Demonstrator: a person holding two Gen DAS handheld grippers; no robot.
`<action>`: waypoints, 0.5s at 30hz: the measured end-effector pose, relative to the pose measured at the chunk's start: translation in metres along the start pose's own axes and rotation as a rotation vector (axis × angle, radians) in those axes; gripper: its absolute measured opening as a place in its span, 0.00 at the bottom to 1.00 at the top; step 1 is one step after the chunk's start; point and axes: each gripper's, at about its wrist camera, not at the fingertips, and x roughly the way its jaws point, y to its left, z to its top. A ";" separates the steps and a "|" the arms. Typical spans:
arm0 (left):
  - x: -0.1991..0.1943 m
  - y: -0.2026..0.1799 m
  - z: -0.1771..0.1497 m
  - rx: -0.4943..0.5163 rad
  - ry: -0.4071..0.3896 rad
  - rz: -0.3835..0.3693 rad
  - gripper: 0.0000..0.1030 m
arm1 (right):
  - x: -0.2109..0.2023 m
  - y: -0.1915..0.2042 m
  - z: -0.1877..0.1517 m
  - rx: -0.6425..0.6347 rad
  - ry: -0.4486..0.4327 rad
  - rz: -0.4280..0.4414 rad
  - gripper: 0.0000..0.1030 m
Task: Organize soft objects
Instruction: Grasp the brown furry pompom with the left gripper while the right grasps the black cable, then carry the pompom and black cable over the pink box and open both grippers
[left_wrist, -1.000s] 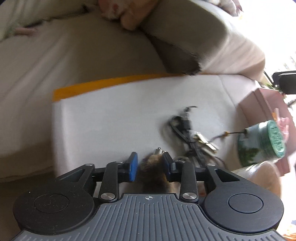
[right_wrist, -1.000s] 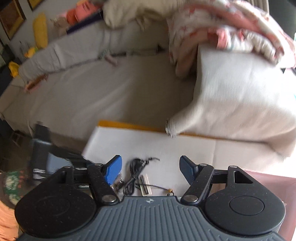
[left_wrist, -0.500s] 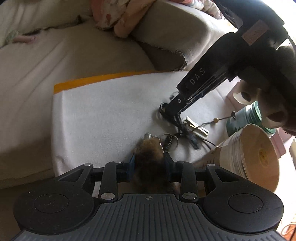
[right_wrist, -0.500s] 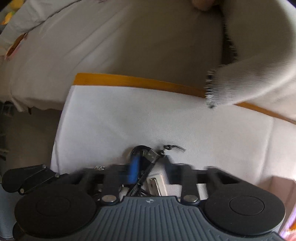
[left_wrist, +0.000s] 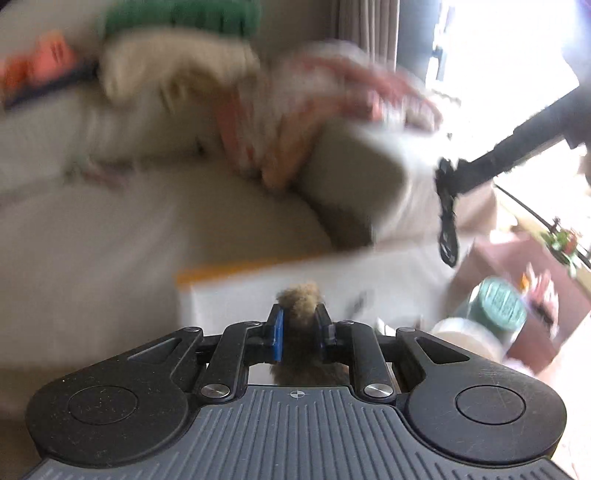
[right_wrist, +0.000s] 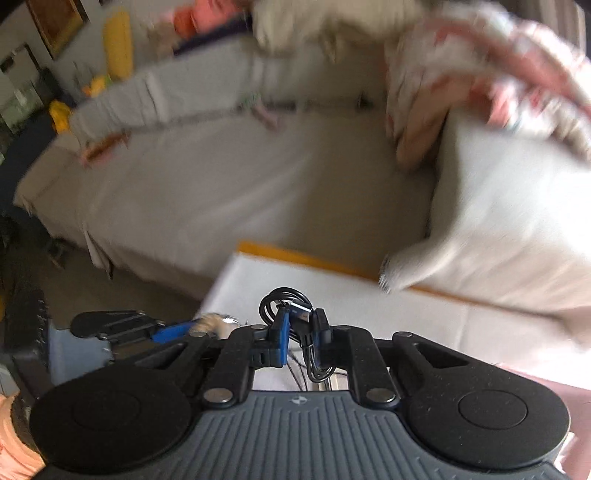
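Our left gripper (left_wrist: 298, 325) has lifted the brown fluffy toy (left_wrist: 300, 300) clear of the white counter (left_wrist: 236, 295), clamped tight, its long axis running along the fingers, tip pointing forward. Our right gripper (right_wrist: 300, 332) has closed on the coiled black cable (right_wrist: 284, 306) and raised it, so both pickups look done; placing comes next.

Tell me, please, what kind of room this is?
Most likely a home living room. A long sofa with a pale cover fills the view, a patterned blanket lies heaped on its armrest, and a framed picture hangs on the wall. A curtained bright window is nearby.
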 end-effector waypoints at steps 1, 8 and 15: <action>-0.016 -0.006 0.010 0.012 -0.041 0.013 0.19 | -0.020 0.001 -0.001 -0.005 -0.044 0.005 0.12; -0.116 -0.084 0.079 0.165 -0.280 0.105 0.19 | -0.161 -0.003 -0.022 -0.028 -0.360 0.001 0.12; -0.169 -0.177 0.128 0.249 -0.427 0.065 0.19 | -0.255 -0.045 -0.059 -0.007 -0.510 -0.043 0.12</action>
